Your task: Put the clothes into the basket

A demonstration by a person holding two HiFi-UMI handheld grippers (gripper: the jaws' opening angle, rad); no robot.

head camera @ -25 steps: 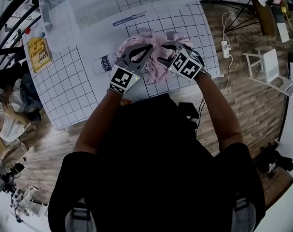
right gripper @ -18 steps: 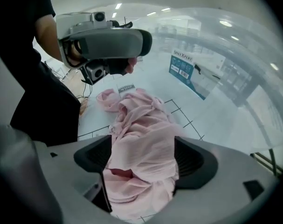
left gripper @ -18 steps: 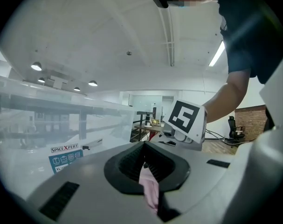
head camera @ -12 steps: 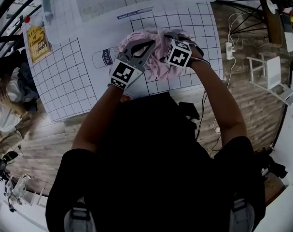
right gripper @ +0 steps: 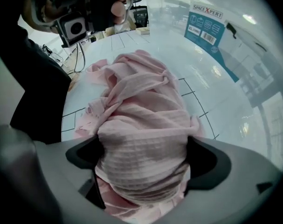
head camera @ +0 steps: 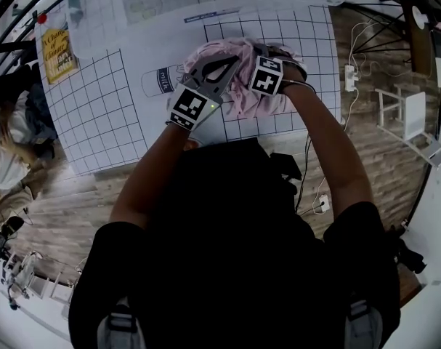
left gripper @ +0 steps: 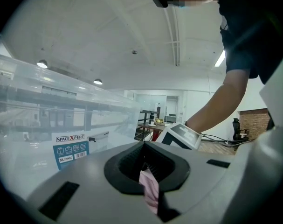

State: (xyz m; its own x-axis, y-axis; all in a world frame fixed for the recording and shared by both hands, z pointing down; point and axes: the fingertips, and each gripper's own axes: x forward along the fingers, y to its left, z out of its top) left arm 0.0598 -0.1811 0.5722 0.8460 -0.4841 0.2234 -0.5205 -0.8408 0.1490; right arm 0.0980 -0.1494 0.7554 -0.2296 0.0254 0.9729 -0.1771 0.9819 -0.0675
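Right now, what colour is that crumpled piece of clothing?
The garment is pale pink; the right gripper view shows it best.

I see the garment (head camera: 238, 99) lying bunched on the mat (head camera: 96, 115), a little right of its middle. The basket (head camera: 155, 2) stands behind it at the mat's far edge. A booklet (head camera: 58, 53) lies at the far left, near the basket's left end. Off to the right, a power strip (head camera: 349, 75) and a chair (head camera: 405, 111) sit on the floor (head camera: 75, 209).

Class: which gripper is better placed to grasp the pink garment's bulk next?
Probably right: the right gripper, its jaws just opened wider, straddles the bunched pink garment; the left gripper only pinches a thin fold.
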